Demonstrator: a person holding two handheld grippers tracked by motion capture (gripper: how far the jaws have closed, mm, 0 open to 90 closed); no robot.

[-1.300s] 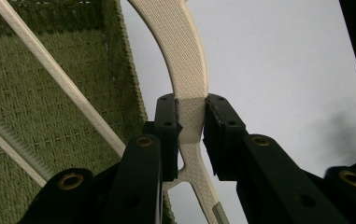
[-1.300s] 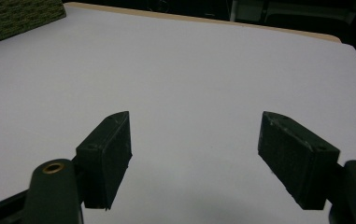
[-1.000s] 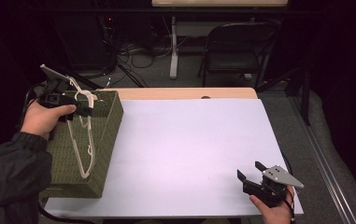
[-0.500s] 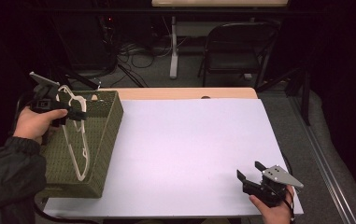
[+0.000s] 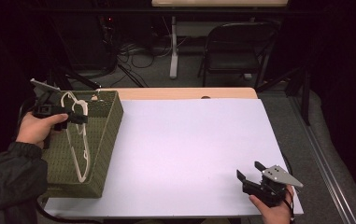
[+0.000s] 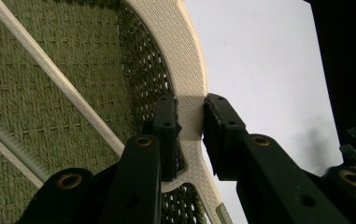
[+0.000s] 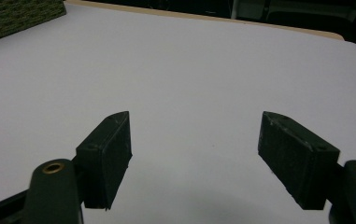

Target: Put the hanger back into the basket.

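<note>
A white plastic clothes hanger hangs down into an olive woven basket at the table's left edge. My left gripper is shut on the hanger near its top, above the basket. In the left gripper view both pads clamp the hanger's flat cream shoulder, with the basket's weave behind it. My right gripper rests at the table's front right corner, held by a hand. Its jaws stand wide apart over the bare white tabletop with nothing between them.
The white tabletop stretches between the basket and the right gripper. Behind the table stand a folding chair, cables and a table leg on the floor. A corner of the basket lies far off in the right gripper view.
My left hand has moved left and down with the hanger, lowering it deeper into the basket. The right gripper has stayed put.
</note>
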